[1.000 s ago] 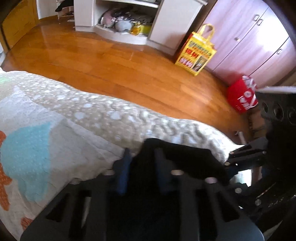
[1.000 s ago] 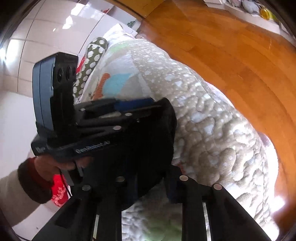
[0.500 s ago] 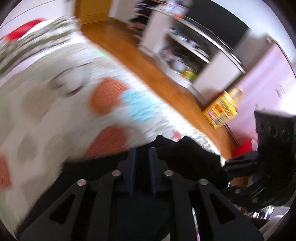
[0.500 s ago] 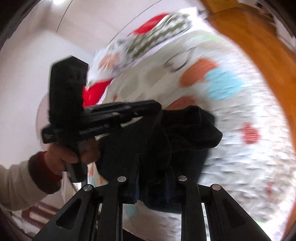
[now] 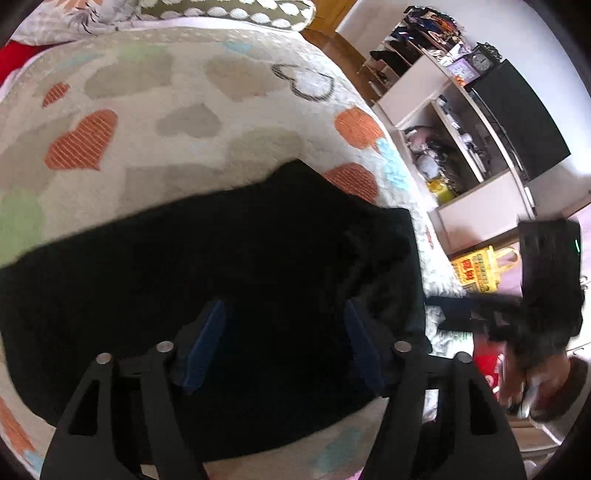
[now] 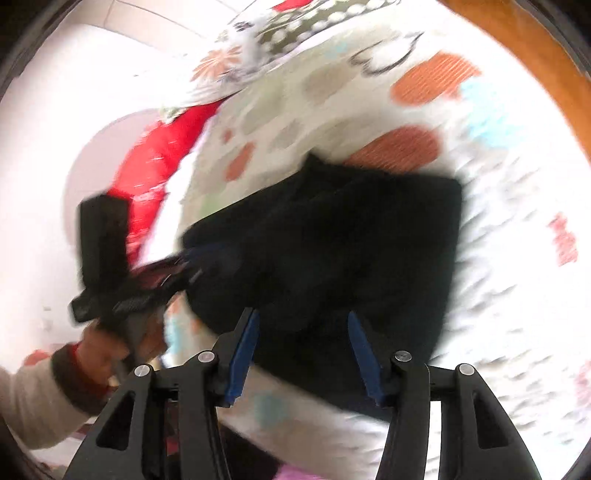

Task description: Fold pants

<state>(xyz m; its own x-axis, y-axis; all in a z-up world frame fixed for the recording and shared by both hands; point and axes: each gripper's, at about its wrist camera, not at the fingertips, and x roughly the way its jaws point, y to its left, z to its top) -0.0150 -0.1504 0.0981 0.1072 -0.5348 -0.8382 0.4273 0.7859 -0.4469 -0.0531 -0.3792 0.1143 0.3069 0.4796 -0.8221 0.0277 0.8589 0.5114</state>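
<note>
While your left tongs (image 5: 284, 343) stand wide, their jaws just having opened, nothing is pinched between the blue pads (image 5: 207, 343); the black pants (image 5: 229, 266) lie under them on the bed (image 5: 155, 147). Your right tongs (image 6: 301, 352) have likewise just spread, their pads clear of the cloth. In the left view the pants fill the middle, their right edge close to the bed's edge, where the right tongs sit at lower right. Bare quilt stretches across the upper left up to the pillows (image 5: 229, 11). Beyond the edge, at right, stand shelves (image 5: 454, 122) and a yellow bag (image 5: 480, 269).
</note>
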